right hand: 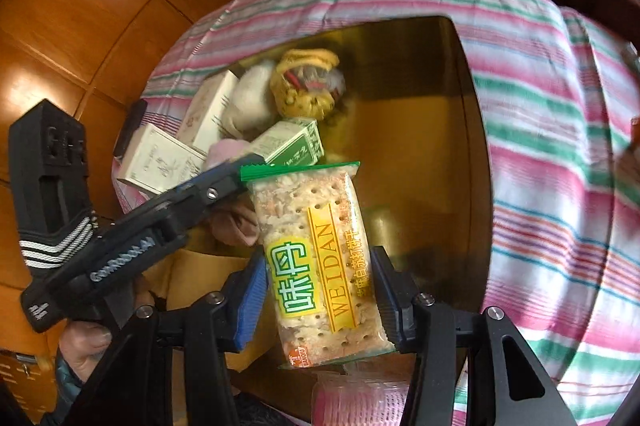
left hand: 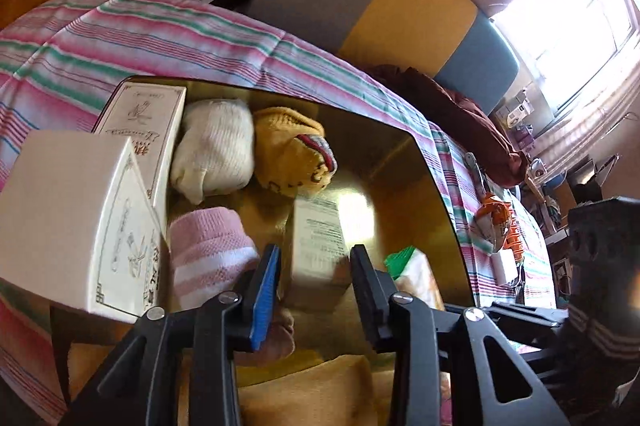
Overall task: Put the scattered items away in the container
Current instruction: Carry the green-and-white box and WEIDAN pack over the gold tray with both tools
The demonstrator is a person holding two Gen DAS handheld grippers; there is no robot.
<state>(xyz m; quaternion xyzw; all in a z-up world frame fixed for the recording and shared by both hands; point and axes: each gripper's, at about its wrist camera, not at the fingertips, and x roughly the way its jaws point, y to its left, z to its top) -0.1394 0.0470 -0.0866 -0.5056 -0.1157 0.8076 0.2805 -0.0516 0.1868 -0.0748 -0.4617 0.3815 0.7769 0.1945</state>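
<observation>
At the far left of my left wrist view, two white printed boxes [left hand: 80, 222] stand at the left edge of the gold-lined container [left hand: 400, 162], which sits on a striped cloth [left hand: 160, 34]. Beside them lie a white sock roll [left hand: 216, 150], a pink striped sock roll [left hand: 208, 250] and a yellow sock roll [left hand: 292, 154]. My left gripper [left hand: 314, 266] reaches into the container, its jaws either side of a small green-and-white box [left hand: 320, 250]; I cannot tell whether they press it or stand just off it. To the right, my right gripper [right hand: 320, 282] pinches a cracker packet [right hand: 316, 258] across its lower half, holding it upright over the container, green seal on top.
</observation>
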